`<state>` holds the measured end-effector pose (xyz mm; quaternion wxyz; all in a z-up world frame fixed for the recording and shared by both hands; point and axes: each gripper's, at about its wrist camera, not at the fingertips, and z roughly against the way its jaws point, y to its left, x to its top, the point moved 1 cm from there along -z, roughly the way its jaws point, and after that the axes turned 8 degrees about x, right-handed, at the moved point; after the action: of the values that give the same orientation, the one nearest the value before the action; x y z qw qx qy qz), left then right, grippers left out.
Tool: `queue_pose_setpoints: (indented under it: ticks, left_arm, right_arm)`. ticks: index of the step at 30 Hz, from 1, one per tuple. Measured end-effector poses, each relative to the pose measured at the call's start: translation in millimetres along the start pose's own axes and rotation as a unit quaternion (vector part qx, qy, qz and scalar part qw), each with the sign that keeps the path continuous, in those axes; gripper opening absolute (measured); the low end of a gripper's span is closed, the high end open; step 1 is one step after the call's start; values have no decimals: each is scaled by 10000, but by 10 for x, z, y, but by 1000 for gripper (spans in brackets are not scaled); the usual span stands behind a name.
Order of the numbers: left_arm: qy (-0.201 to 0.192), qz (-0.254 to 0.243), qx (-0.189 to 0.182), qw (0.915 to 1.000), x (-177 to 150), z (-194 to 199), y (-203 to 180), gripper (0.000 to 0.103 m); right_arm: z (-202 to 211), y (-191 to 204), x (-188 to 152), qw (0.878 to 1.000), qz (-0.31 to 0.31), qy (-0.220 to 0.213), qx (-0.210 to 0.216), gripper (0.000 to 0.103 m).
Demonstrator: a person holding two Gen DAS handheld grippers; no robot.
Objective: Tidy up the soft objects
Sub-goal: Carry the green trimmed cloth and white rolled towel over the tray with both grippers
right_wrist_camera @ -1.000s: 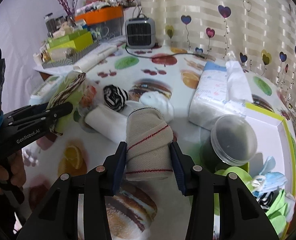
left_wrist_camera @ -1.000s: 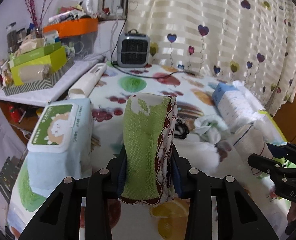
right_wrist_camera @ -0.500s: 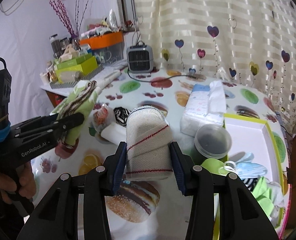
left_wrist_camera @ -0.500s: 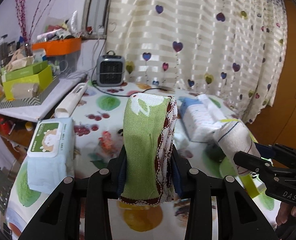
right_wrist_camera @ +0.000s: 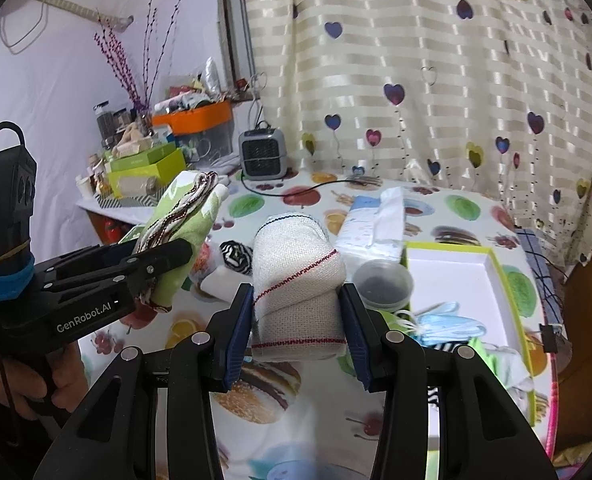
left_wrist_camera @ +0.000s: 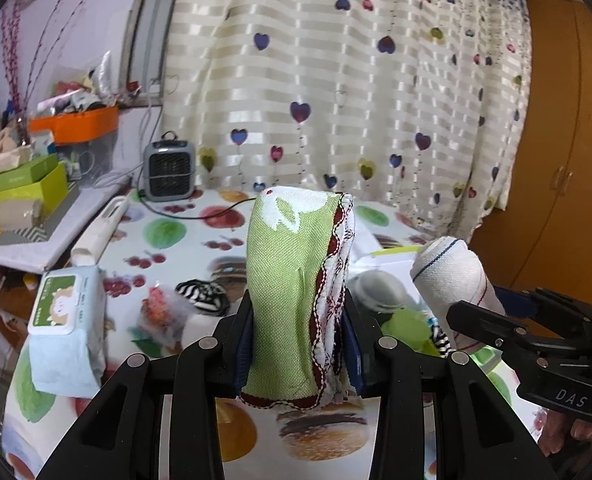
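Both rolled cloths (left_wrist_camera: pixel 292 292) (right_wrist_camera: pixel 296 280) higher now

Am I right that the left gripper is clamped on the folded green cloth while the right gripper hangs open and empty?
Not quite: the right gripper is not empty; its wrist view shows it clamped on a rolled white cloth. The left gripper does grip the folded green cloth.

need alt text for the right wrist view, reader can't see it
The right gripper holds a rolled white cloth with red stitching above a fruit-print table. To the left, the left gripper grips a folded green cloth. To the right lies a shallow green-edged box holding a blue face mask, behind it a heart-patterned curtain.
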<state>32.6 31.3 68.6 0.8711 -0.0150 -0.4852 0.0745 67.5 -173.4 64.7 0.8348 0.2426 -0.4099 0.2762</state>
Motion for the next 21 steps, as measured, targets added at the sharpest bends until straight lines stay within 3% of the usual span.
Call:
queue_pose_setpoints:
  ticks: [21]
  left_arm:
    - [-90,-278,-290,9992,73,79,-360,37]
  right_arm:
    - [309,-208,-12,9992,-181,-302,-195,45]
